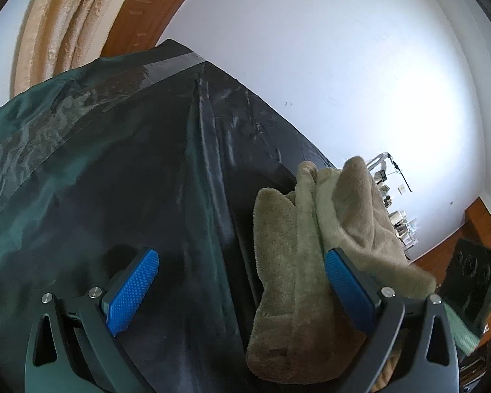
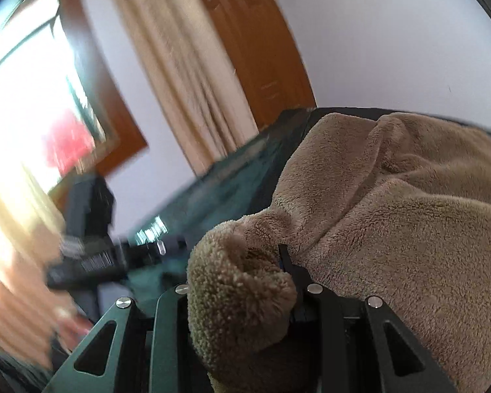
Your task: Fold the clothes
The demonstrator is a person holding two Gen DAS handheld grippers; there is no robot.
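1. The left gripper [image 1: 240, 290] stands with its two blue pads [image 1: 132, 290] spread wide and nothing pinched between them.
2. A tan fleece garment [image 1: 288, 271] lies bunched on the right part of a dark green satin cover [image 1: 91, 203] that drapes the worktop.
3. In the left wrist view the garment's fold reaches between the spread fingers and touches the inner face of the right finger, while the left finger stays apart from it over bare satin.
4. A strip of clear tape [image 1: 81, 111] runs across the far part of the cover.
5. The right gripper [image 2: 242, 291] is pressed together on a thick roll of the fleece garment [image 2: 392, 216], which bulges out between its black fingers and hides the pads.
6. In the right wrist view the rest of the garment rises in a soft heap to the right and far side, resting on the green cover [image 2: 226, 190].
7. Beige curtains [image 2: 180, 75] hang at the far left beside brown wood panelling [image 2: 262, 52], against a white wall [image 1: 327, 65].
8. The right wrist view is blurred at its left side, where a bright window [image 2: 26, 98] and a dark device [image 2: 91, 255] show; what the device is cannot be told.
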